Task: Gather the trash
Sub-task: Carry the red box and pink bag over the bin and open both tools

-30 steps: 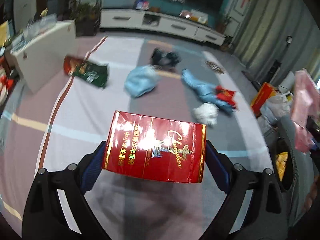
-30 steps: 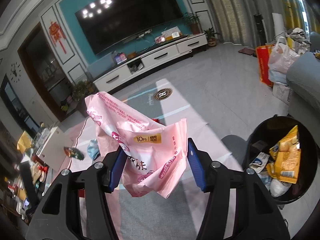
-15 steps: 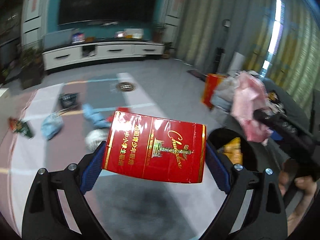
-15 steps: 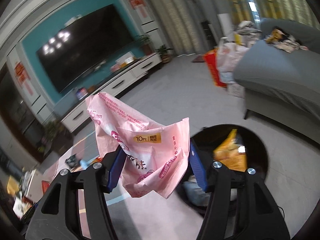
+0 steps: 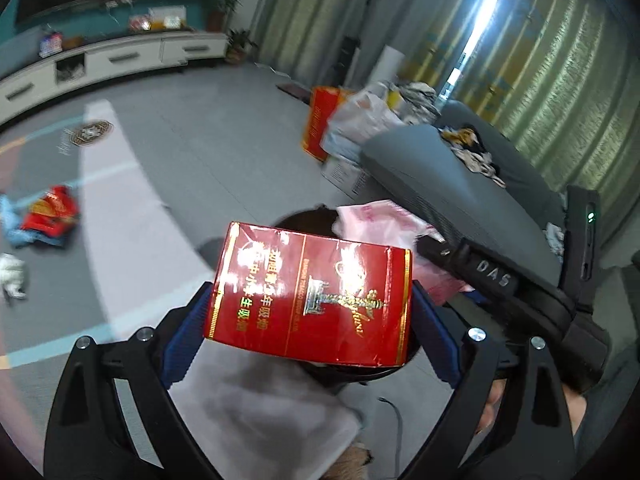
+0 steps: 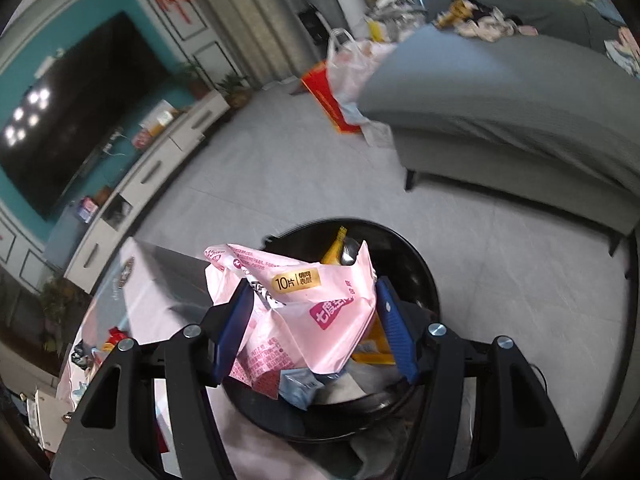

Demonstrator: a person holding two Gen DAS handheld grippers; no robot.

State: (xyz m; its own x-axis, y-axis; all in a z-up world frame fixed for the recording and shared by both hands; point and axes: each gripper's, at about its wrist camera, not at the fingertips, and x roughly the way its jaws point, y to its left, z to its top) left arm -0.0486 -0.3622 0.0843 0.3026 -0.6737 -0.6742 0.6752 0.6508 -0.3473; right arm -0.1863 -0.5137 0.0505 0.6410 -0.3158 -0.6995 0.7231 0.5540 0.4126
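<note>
My left gripper (image 5: 312,292) is shut on a glossy red carton (image 5: 312,296) with gold print, held across its short sides. Behind and below the carton sits a black round trash bin (image 5: 298,220), mostly hidden by it. My right gripper (image 6: 314,292) is shut on a crumpled pink plastic package (image 6: 304,312), which hangs over the bin's open mouth (image 6: 424,280). The bin holds yellow and blue wrappers. In the left wrist view the right gripper's black body (image 5: 492,272) reaches in from the right with the pink package (image 5: 380,220) over the bin.
A grey sofa (image 6: 520,92) stands close behind the bin. A red bag (image 5: 320,120) and white plastic bags (image 5: 360,116) lean at its end. A red wrapper (image 5: 52,210) and white crumpled paper (image 5: 12,276) lie on the floor. A white TV cabinet (image 5: 120,56) lines the far wall.
Both views have swung from the littered rug toward the sofa. The bin, earlier off to the right, now lies directly under both grippers. Both loads stay gripped; the pink package has slumped.
</note>
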